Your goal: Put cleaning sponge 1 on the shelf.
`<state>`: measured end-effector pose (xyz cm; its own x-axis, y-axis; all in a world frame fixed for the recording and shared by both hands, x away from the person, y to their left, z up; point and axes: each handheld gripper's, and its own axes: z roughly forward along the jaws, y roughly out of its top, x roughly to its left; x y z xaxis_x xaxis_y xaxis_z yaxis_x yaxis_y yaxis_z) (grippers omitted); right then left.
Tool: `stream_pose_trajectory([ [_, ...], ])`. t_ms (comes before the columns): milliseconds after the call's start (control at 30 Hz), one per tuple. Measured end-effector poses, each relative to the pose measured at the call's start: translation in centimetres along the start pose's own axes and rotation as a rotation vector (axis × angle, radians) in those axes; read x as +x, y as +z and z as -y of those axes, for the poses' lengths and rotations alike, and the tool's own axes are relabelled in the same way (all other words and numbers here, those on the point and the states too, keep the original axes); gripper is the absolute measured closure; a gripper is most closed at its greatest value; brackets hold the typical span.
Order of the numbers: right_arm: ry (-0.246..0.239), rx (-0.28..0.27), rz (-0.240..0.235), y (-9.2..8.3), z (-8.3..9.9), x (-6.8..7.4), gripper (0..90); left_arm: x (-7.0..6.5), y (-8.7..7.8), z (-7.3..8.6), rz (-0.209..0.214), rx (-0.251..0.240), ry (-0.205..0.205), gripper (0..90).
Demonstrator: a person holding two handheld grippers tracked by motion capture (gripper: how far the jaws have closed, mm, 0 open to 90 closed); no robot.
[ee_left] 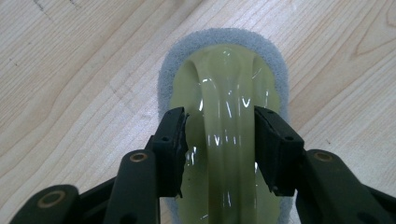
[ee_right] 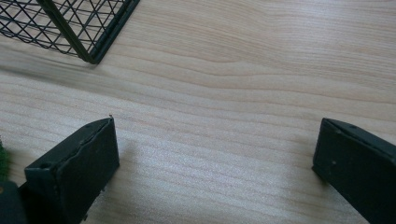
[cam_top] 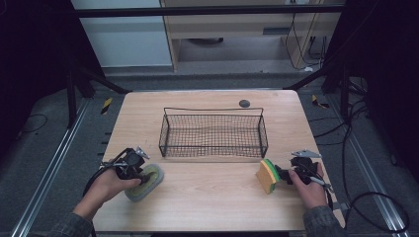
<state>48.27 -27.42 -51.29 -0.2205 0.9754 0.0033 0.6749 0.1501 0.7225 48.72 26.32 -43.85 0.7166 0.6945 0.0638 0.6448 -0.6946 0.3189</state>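
Observation:
A scrubber with a grey pad and a clear yellow-green handle lies on the wooden table at the front left. My left gripper is shut on that handle, one jaw pressed to each side of its ridge, as the left gripper view shows. At the front right a yellow sponge with a green face stands on edge. My right gripper is just right of it, open wide, with bare table between its jaws. A sliver of the sponge's green face shows beside one jaw.
A black wire-mesh basket stands empty in the middle of the table, and its corner lies ahead of my right gripper. A small dark round disc sits behind it. Cables trail over the floor at the right.

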Motion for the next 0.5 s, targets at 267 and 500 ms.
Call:
stream_pose_trajectory([
  [267, -0.001, 0.0, 0.0, 0.0, 0.0, 0.0, 0.5, 0.1, -0.1, 0.1, 0.008, -0.016, 0.013, 69.6],
  [500, -0.001, -0.001, 0.0, 0.0, 0.0, 0.0, 0.5, 0.0, -1.6, 0.7, -0.027, -0.079, 0.04, 70.2],
])
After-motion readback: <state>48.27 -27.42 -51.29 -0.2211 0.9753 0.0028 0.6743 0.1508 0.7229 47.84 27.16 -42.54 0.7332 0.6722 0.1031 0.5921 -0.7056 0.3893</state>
